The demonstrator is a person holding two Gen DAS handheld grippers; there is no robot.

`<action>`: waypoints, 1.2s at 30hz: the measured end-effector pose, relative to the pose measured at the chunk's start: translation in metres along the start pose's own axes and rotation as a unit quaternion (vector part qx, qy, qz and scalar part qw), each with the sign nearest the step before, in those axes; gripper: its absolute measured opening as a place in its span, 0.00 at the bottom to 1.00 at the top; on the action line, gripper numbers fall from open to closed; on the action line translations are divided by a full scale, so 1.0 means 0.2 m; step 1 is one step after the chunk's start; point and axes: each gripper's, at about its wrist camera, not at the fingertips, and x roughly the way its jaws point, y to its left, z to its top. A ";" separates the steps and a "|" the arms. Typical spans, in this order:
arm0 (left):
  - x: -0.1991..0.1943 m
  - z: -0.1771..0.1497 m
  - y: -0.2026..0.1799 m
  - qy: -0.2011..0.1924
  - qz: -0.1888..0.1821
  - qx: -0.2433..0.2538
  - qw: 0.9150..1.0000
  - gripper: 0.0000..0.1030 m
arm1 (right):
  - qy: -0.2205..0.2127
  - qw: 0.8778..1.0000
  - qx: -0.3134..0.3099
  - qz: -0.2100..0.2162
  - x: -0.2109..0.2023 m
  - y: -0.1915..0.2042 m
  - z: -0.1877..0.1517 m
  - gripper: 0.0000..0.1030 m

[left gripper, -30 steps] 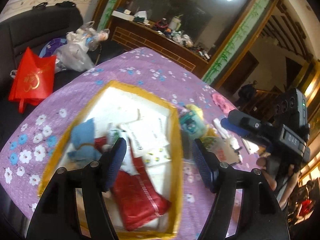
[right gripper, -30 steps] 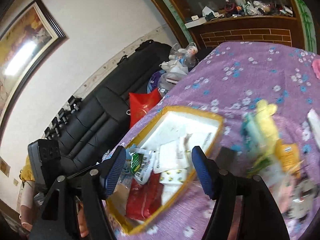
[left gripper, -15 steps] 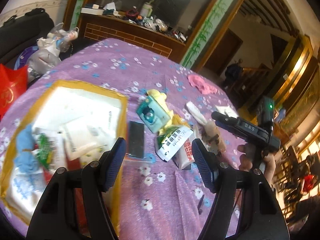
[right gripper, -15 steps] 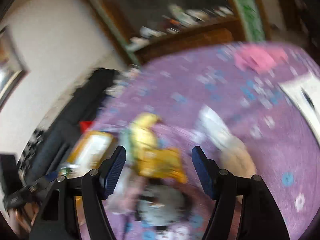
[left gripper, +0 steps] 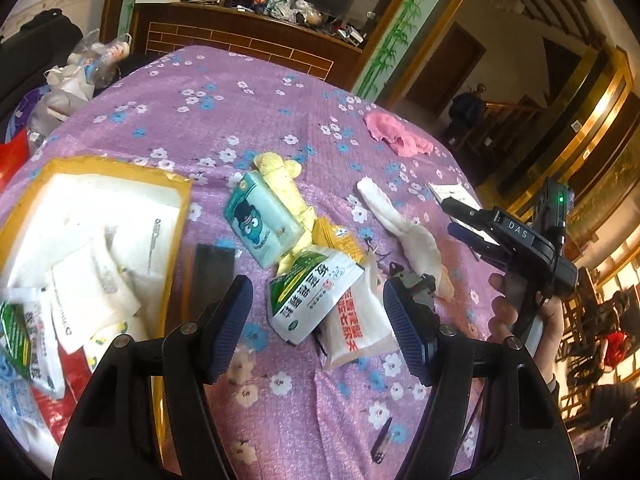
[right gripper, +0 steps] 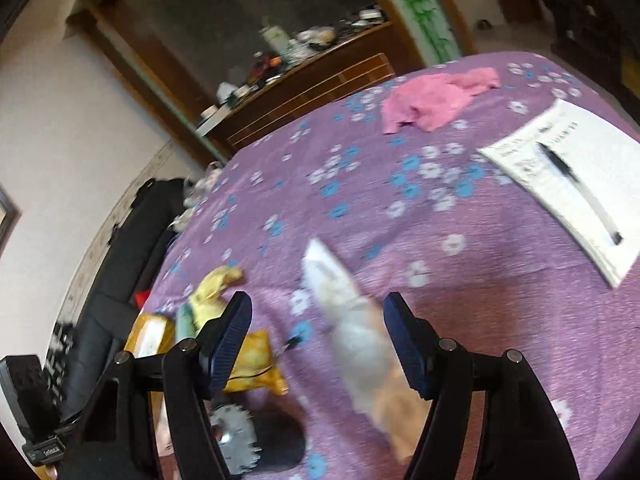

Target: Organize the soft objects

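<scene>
My left gripper [left gripper: 318, 328] is open and empty above a pile on the purple floral tablecloth [left gripper: 224, 112]: a green-and-white packet [left gripper: 310, 292], a white-and-red packet [left gripper: 352, 328], a teal tissue pack [left gripper: 260, 216], a yellow plush [left gripper: 284, 184] and a white plush [left gripper: 404, 232]. A yellow-rimmed box [left gripper: 176, 216] at the left holds several soft packs. My right gripper [right gripper: 318, 336] is open and empty just over the white plush [right gripper: 352, 320]; it also shows in the left wrist view [left gripper: 464, 220].
A pink cloth [left gripper: 396, 136] lies at the far side, also in the right wrist view [right gripper: 436, 100]. A white paper with a pen [right gripper: 568, 176] lies right. A black card [left gripper: 212, 268] lies beside the box, a small dark clip [left gripper: 380, 446] near the front.
Both grippers swung right from the box to the loose pile. The right gripper now faces the white plush. Both stay open.
</scene>
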 end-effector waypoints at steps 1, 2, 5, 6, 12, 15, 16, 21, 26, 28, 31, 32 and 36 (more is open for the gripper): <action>0.02 0.01 0.00 0.004 0.003 0.001 1.000 0.66 | 0.002 1.000 -0.001 -0.006 0.00 -0.01 0.00 0.67; 0.04 0.02 -0.01 0.011 0.006 0.002 1.000 0.66 | 0.004 1.000 -0.005 -0.010 0.01 -0.01 0.01 0.67; 0.08 0.04 0.00 0.032 -0.005 -0.010 0.999 0.66 | 0.024 1.000 -0.011 -0.011 0.06 -0.02 0.00 0.67; 0.09 0.05 0.01 0.038 -0.012 -0.018 0.999 0.66 | 0.030 0.999 -0.014 -0.013 0.08 -0.01 -0.01 0.67; 0.14 0.09 0.03 0.057 -0.003 -0.035 0.998 0.66 | 0.067 0.996 -0.037 -0.054 0.18 0.03 -0.08 0.66; 0.13 0.03 0.01 0.054 -0.002 -0.010 0.998 0.66 | 0.078 0.991 -0.049 -0.097 0.21 0.03 -0.11 0.60; 0.13 0.02 -0.01 0.054 0.004 0.003 0.999 0.66 | 0.081 0.990 -0.048 -0.104 0.22 0.02 -0.11 0.52; 0.15 -0.09 -0.06 0.056 0.032 0.073 0.995 0.66 | 0.080 0.991 -0.032 -0.106 0.19 0.00 -0.11 0.41; 0.21 -0.13 -0.09 0.061 0.059 0.107 0.991 0.66 | 0.074 0.990 -0.038 -0.112 0.18 0.02 -0.13 0.39; 0.23 -0.12 -0.09 0.062 0.068 0.110 0.990 0.66 | 0.072 0.991 -0.037 -0.105 0.18 0.03 -0.12 0.38; 0.27 -0.09 -0.09 0.057 0.084 0.111 0.989 0.65 | 0.062 0.993 -0.041 -0.096 0.15 0.06 -0.12 0.38; 0.29 -0.08 -0.08 0.055 0.091 0.111 0.988 0.64 | 0.059 0.993 -0.043 -0.093 0.15 0.06 -0.12 0.38; 0.39 -0.07 -0.03 0.088 0.089 0.100 0.987 0.53 | 0.059 0.992 -0.054 -0.095 0.16 0.09 -0.13 0.38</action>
